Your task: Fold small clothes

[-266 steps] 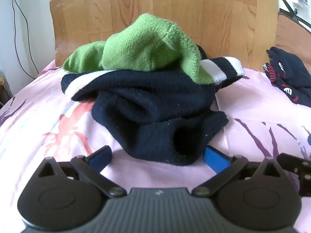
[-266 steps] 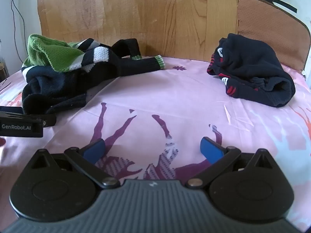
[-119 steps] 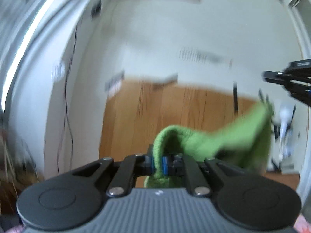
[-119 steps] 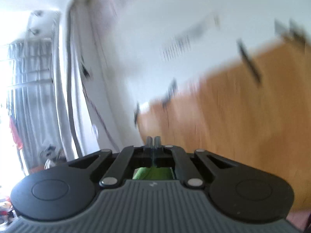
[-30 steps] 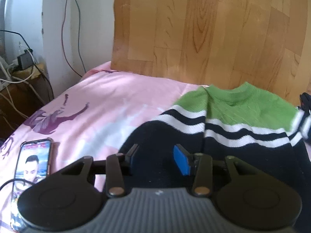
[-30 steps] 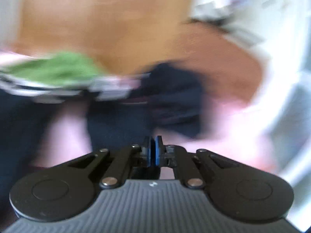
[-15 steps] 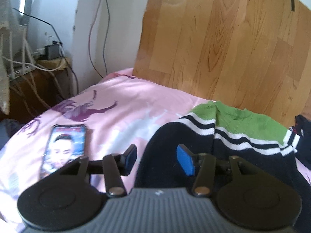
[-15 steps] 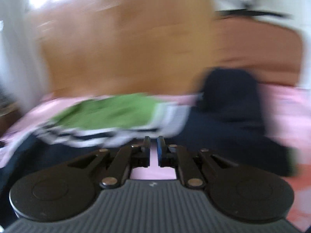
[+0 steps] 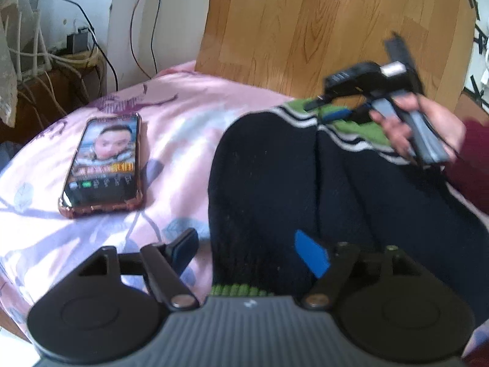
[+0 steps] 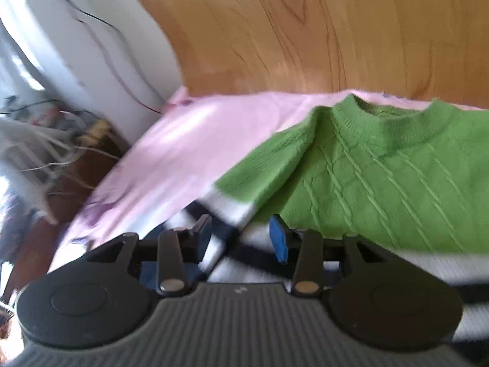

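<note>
Sweater (image 9: 275,183) flat on bedsheet (image 9: 183,116), both grippers released, phone (image 9: 104,165) beside left edge.

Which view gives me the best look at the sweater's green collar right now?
The right wrist view. There the green collar of the sweater is close and unobstructed, ribbing and cable pattern visible. In the left wrist view, the hand holding the right gripper covers the collar; mostly the navy body shows.
</note>
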Motion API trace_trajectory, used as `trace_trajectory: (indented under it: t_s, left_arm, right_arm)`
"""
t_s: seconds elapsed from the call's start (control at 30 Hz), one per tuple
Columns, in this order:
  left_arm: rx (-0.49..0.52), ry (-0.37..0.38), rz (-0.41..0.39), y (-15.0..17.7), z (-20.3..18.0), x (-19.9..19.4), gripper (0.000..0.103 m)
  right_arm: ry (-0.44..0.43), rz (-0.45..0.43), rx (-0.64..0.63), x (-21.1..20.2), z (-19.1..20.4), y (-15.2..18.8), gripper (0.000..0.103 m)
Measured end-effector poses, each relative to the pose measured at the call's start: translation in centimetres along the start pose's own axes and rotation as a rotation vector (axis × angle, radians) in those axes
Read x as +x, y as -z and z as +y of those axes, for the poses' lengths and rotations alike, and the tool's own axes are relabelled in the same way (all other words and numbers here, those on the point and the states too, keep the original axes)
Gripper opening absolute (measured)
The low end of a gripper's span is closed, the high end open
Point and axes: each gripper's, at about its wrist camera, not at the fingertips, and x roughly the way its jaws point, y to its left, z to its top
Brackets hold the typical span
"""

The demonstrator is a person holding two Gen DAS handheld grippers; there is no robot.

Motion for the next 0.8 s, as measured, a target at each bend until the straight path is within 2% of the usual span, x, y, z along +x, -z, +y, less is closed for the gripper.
trace_trajectory:
  t_s: [0.03,0.07,0.1,0.17,0.2,0.3,0.37,0.4,0.43,0.5,0.53,0.57,0.63,0.67,0.8]
  left_arm:
    - [0.023,-0.002,-0.006,-0.1,-0.1,0.1,0.040]
    - [0.036,-0.005,-0.006,-0.3,-0.2,0.3,0.012]
    - [0.020,0.021,0.000,-0.8,0.2,0.6,0.013]
    - [-0.041,0.060,-0.018,-1.9,1.3,1.0,0.012]
    - [-0.058,0.053,-0.034,-2.5,1.8,1.1,0.012]
    - [-0.124,-0.014,-0.108,-4.6,3.7,0.9,0.012]
    - [-0.184,-0.053,-0.129,-5.6,5.0,1.1,0.015]
    - [-0.209,-0.054,-0.126,-5.9,5.5,1.3,0.016]
    - [-0.223,-0.043,-0.121,-6.0,5.8,1.3,0.017]
    - [-0.213,-0.017,-0.120,-5.8,5.7,1.1,0.026]
    - [-0.196,-0.011,-0.126,-5.5,5.4,0.7,0.037]
    - [-0.183,-0.008,-0.131,-5.3,5.1,0.6,0.047]
    - [-0.159,0.007,-0.126,-4.8,4.8,0.1,0.048]
    - [-0.149,0.019,-0.119,-4.5,4.6,-0.1,0.048]
    - [-0.134,0.106,-0.078,-2.9,4.0,-1.3,0.049]
  right_arm:
    - [0.010,0.012,0.016,1.1,-0.1,-0.5,0.039]
    - [0.008,0.025,0.021,2.0,0.0,-1.0,0.028]
    - [0.008,0.030,-0.001,2.7,0.2,-1.2,0.007]
    - [-0.003,0.015,-0.056,3.3,1.4,-2.4,0.006]
    - [-0.029,-0.002,-0.065,3.6,2.1,-3.3,0.006]
    - [-0.055,-0.055,-0.109,5.1,4.7,-5.9,0.006]
    - [-0.062,-0.063,-0.110,6.4,5.8,-7.2,0.006]
    - [-0.058,-0.045,-0.104,7.6,5.9,-7.7,0.007]
    - [-0.041,-0.013,-0.099,8.9,5.8,-7.7,0.013]
    - [0.001,0.065,-0.069,11.2,4.6,-7.2,0.017]
    - [-0.006,0.073,-0.050,11.5,3.9,-6.8,0.018]
    - [-0.034,0.047,-0.024,10.9,3.3,-6.5,0.020]
    - [-0.058,0.052,0.033,9.4,2.1,-6.2,0.034]
    - [-0.062,0.041,0.048,8.3,1.8,-6.1,0.037]
    - [-0.081,-0.005,0.027,2.0,1.0,-4.5,0.038]
